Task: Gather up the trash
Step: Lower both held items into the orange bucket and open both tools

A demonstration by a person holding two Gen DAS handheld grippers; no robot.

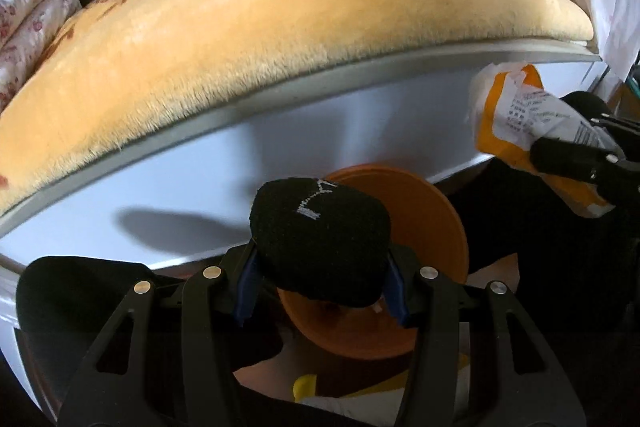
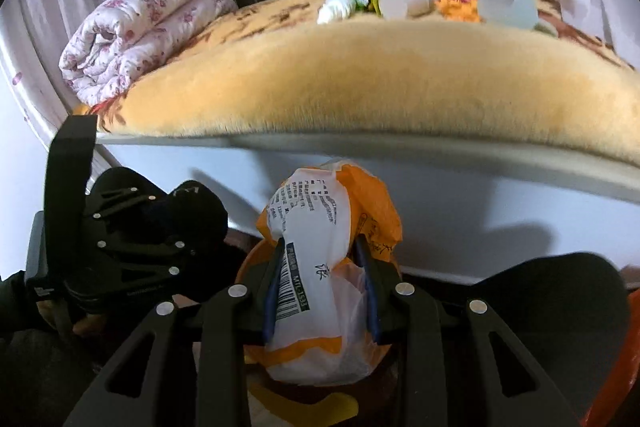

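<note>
Left wrist view: my left tongs [image 1: 322, 281] pinch a black sock ball [image 1: 320, 239] over the orange bin [image 1: 424, 223]; my right tongs [image 2: 320, 287] clamp the orange-white wrapper [image 2: 320, 267] nearby. Releasing either carelessly could drop it outside the rim.

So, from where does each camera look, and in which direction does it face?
Left wrist: sits behind the left claw, facing down toward the bed's edge; it grips a black sock over an orange bin.
Right wrist: sits behind the right claw, facing the same bed; it grips an orange-white bag.
Shared: the yellow blanket, each other's claw, and the trash on the bed.
</note>
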